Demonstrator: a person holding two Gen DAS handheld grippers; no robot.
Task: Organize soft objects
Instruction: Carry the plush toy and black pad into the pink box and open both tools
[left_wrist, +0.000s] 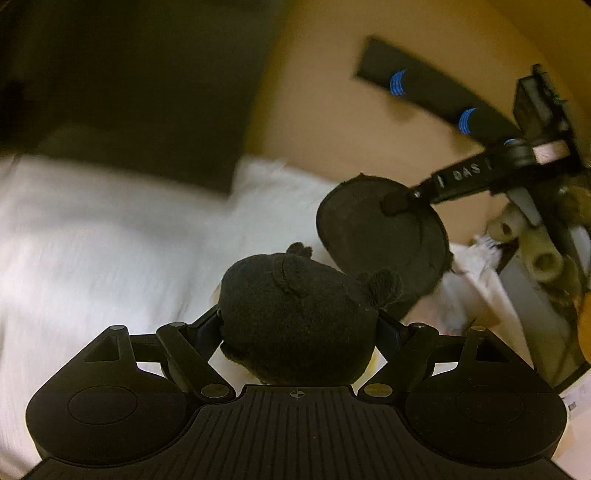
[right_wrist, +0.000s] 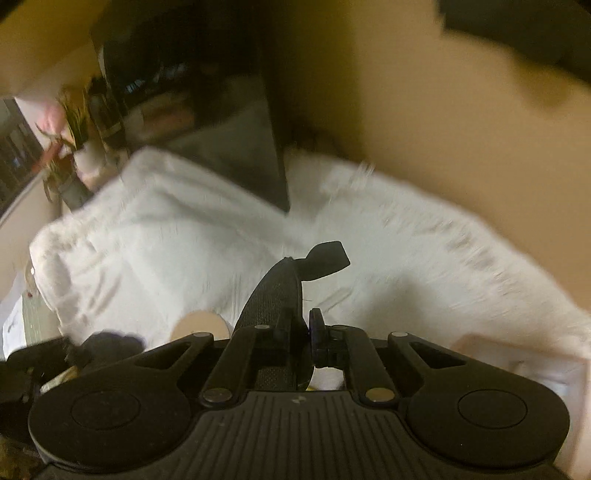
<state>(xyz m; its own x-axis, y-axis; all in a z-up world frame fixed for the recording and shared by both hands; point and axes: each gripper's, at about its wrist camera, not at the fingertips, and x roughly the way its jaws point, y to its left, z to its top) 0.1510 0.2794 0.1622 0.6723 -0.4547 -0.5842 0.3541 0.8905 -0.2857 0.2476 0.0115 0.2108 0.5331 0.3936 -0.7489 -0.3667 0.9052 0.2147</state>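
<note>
Both grippers are loaded above the white rug (right_wrist: 369, 258): the left gripper (left_wrist: 299, 325) has its jaws clamped on a black plush (left_wrist: 295, 317), the right gripper (right_wrist: 301, 332) pinches a flat black pad (left_wrist: 380, 240). Neither is set down yet; I'd say sorting is midway.

Plush toy (left_wrist: 295, 317) above the rug (left_wrist: 92, 236), flat round pad (left_wrist: 380, 240) just behind.
</note>
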